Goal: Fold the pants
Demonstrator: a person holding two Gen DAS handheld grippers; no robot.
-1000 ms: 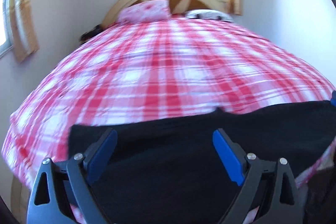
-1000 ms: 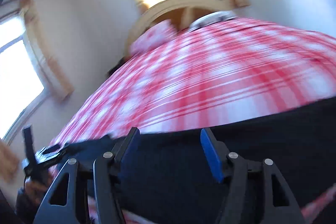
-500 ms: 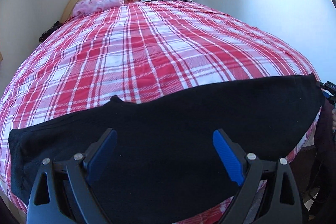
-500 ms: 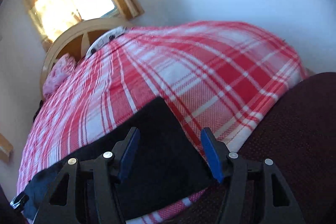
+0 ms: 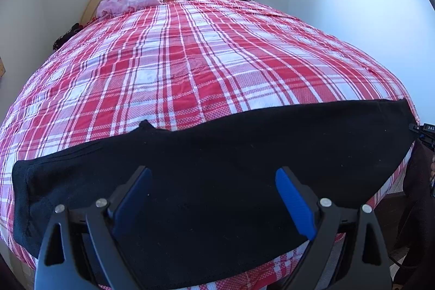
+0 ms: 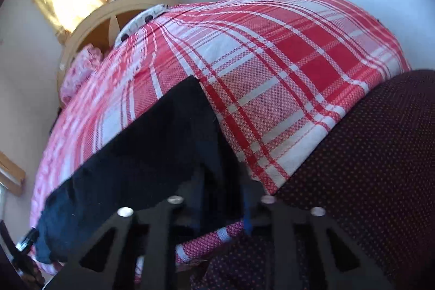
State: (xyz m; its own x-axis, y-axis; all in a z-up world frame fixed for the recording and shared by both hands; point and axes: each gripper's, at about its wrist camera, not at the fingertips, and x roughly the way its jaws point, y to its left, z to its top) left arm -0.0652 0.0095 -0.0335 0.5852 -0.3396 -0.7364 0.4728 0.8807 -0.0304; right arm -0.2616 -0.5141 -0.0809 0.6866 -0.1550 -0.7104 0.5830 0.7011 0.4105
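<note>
Black pants point(image 5: 217, 167) crosswise on bed point(image 5: 190, 59)

Right gripper point(image 6: 218, 197): fingertips buried in dark cloth at the end of the pants point(image 6: 152, 143), blue pads almost wholly hidden; jaws look drawn together, but the contact itself is not visible

Right wrist view: bedspread point(image 6: 272, 67) and pink pillow point(image 6: 81, 69) smeared by blur toward the left; small dark object at the lower left edge cut off, unidentifiable

Left wrist view: pants point(image 5: 217, 167) cover the near edge of the bed; their lower hem is lost behind the left gripper point(image 5: 213, 197) frame

Black device at the right edge point(image 5: 426, 132) cropped, lettering only partly readable

Dark heap beside the headboard point(image 5: 66, 36) too small to identify
</note>
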